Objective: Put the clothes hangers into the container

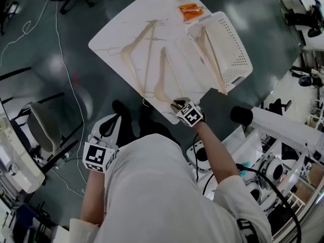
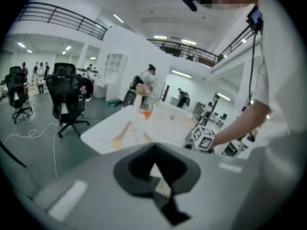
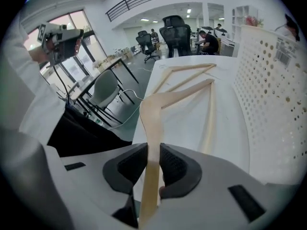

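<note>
1. Grip on the near hanger (image 1: 161, 75): right claw (image 1: 179, 105) closed on one wooden arm of it at the front edge of the white table (image 1: 116, 34), pointing steeply down.
2. Shows plainly in the right gripper view: dark pads (image 3: 176, 164) pressed against both sides of the pale wood, with the rest of the hanger running forward over the tabletop. Cannot tell whether it is lifted clear or resting on the surface.
3. Lies flat on the table, left of the held one and apart from it: a second hanger (image 1: 136, 38), with nothing touching it.
4. Stands at the table's right side: the white perforated basket (image 1: 238, 44), with a third hanger (image 1: 212, 59) already inside, stretched along its length.
5. Sits at the far end of the table, just beyond the basket: a small orange object (image 1: 191, 10), too small to identify.
6. Hangs low beside the person's body, well apart from the table: left claw (image 1: 109, 128), jaws together and nothing between them, as the left gripper view shows.
7. Surrounds the table: dark grey floor (image 1: 30, 49), with black office chairs (image 2: 67, 95) standing further off in the open room.
</note>
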The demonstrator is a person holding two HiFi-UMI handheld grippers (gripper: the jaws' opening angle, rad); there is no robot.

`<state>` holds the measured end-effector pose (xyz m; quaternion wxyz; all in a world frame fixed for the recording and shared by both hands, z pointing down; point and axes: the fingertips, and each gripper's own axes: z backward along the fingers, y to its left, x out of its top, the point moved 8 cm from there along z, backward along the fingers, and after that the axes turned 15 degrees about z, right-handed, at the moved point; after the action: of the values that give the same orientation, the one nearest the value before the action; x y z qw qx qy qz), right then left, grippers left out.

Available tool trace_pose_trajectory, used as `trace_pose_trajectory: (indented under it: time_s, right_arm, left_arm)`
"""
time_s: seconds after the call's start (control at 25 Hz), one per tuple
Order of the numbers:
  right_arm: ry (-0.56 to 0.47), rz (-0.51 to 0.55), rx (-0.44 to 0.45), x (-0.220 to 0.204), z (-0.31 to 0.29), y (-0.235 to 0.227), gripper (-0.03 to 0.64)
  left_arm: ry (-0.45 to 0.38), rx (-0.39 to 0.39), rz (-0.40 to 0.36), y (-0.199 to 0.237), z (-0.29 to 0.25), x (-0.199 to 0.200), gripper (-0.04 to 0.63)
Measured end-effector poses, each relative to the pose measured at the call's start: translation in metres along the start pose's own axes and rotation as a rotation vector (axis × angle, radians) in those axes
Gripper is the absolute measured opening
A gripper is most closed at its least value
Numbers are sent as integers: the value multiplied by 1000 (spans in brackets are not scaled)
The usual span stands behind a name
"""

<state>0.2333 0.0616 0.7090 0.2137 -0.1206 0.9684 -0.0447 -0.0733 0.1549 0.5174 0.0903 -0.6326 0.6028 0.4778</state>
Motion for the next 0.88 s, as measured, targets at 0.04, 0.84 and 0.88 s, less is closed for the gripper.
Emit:
trace_pose_trajectory:
  time_s: [0.04,0.84,0.88]
  right_arm:
    - [-20,-20,5,4,4,1,74]
    - [-281,-173,-5,71,103,21,74]
    - [-292,-169,-6,76,110,23,74]
  left_arm:
    - [-2,-5,-4,1,1,2,2]
    - [-23,-119,-97,10,0,31,2]
    - [-22,-126,-103,10,-1,32,2]
